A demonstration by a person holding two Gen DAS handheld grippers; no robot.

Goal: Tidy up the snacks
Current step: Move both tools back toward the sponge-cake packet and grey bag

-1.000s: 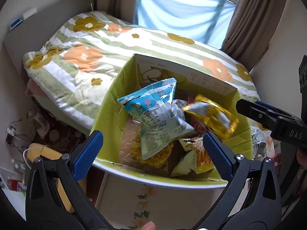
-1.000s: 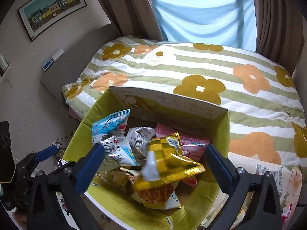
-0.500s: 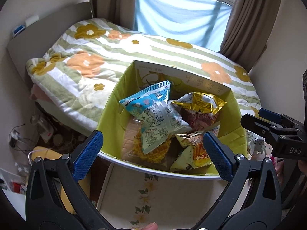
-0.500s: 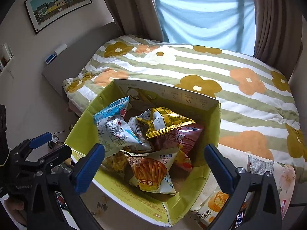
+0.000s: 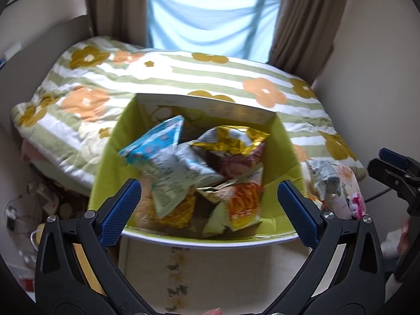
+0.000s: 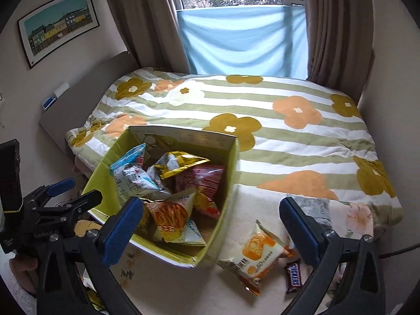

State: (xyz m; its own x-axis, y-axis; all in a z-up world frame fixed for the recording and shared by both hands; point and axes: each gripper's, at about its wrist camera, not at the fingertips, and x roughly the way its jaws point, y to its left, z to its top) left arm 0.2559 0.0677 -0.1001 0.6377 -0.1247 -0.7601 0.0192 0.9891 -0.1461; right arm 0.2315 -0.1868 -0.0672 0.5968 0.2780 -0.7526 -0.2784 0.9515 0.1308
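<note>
The gold packet [image 6: 181, 164] has dropped into the box [image 6: 225, 183]; both hand-held grippers [image 6: 210, 223] [image 5: 208, 204] gape wide, empty

Both tools are matte black plastic frames, each splitting into two angled fingers. The left gripper [image 5: 208, 202] carries ribbed blue pads [image 5: 119, 212] on its inner faces, with silver screws [image 5: 51, 218] at the joints. Same build on the right gripper [image 6: 210, 225]: blue pads [image 6: 122, 232], round silver screws [image 6: 329, 232], triangular cut-outs in the arms. Faint pale lettering on the left tool's body from the right view, too small to read.
</note>
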